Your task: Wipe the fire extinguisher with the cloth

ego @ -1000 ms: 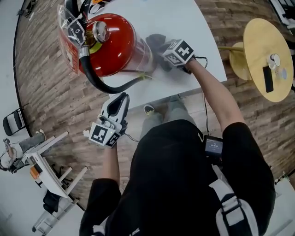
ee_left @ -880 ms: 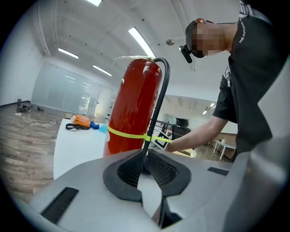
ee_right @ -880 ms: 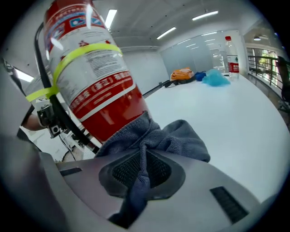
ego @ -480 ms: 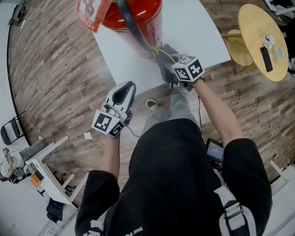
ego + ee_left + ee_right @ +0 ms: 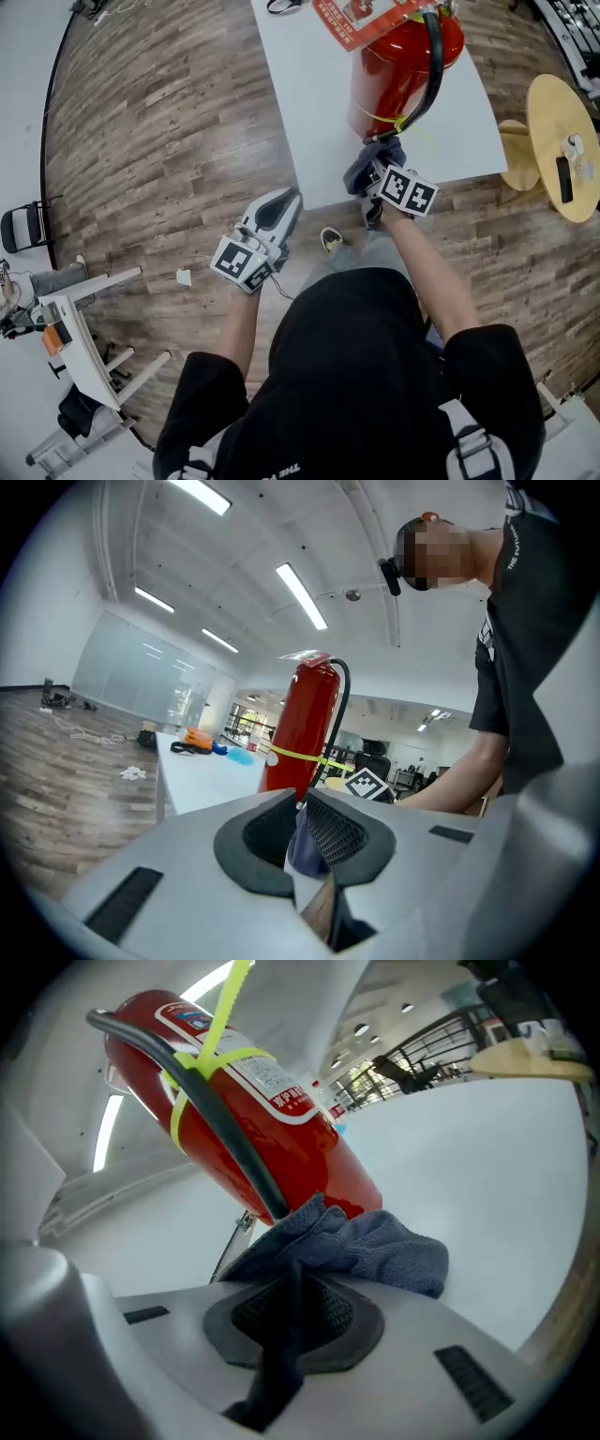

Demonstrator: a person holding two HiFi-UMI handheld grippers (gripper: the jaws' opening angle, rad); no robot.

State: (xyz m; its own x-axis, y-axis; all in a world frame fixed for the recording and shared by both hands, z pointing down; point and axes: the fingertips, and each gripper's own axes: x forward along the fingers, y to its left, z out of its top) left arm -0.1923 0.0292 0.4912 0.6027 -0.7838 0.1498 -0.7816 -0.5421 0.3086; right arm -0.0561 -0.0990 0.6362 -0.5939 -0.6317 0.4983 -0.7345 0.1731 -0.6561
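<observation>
Right gripper (image 5: 373, 180) has swung to this side of the fire extinguisher (image 5: 398, 66), clamped on the cloth (image 5: 375, 1246) against its base. Left gripper (image 5: 279, 202), jaws slightly apart, hangs empty beside the table (image 5: 309, 112).

Open tabletop (image 5: 300, 103) lies left of the fire extinguisher (image 5: 394, 70); its black hose (image 5: 435, 66) and a bunched cloth (image 5: 361, 172) crowd the base.
</observation>
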